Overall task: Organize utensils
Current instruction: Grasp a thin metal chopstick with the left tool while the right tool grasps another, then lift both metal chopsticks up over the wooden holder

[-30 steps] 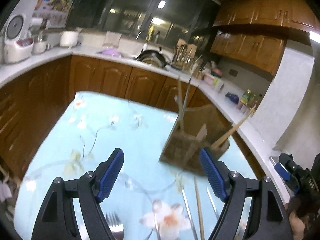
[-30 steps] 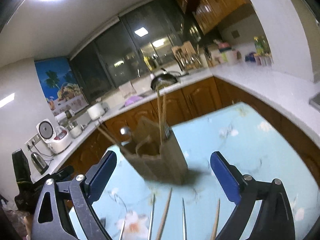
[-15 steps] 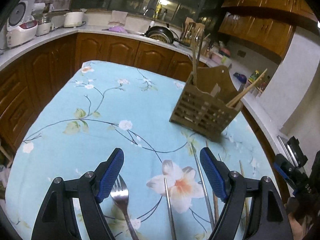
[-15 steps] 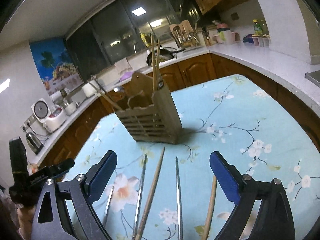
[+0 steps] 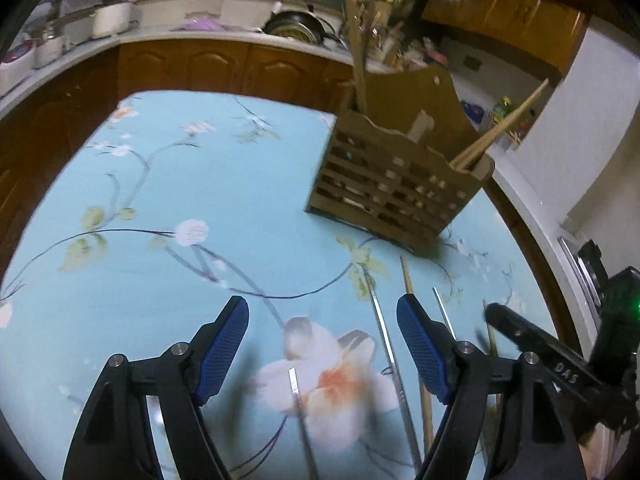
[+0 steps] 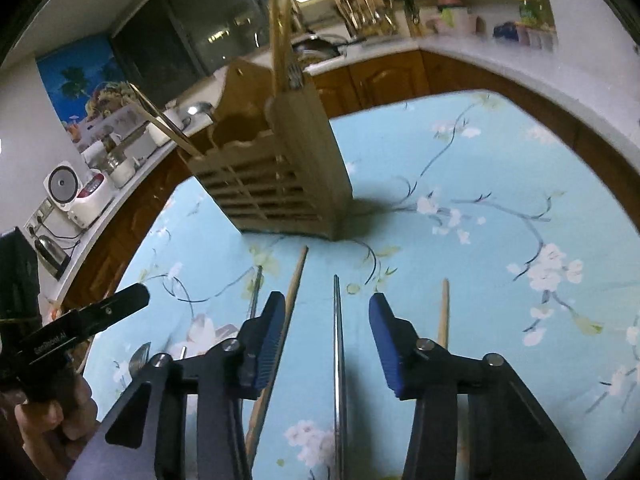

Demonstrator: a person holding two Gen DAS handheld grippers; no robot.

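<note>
The right tool [image 6: 326, 334] has dropped toward the bench [image 6: 500, 248], its jaws just closing partway around a metal chopstick [image 6: 339, 344], not yet gripping. Ahead stands the wooden holder [image 6: 280, 184]. The left tool [image 5: 320, 344] hangs open, empty.

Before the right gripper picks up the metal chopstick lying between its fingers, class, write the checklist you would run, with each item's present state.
1. Metal chopstick lies between the fingers of the right gripper: ok.
2. Pads on the chopstick: not ok; the jaws have just been closing, gaps remain on both sides.
3. Wooden chopstick is outside the jaws: cannot tell, it passes behind one finger.
4. Wooden holder is upright on the table: ok.
5. Left gripper is open, holding nothing: ok.
</note>
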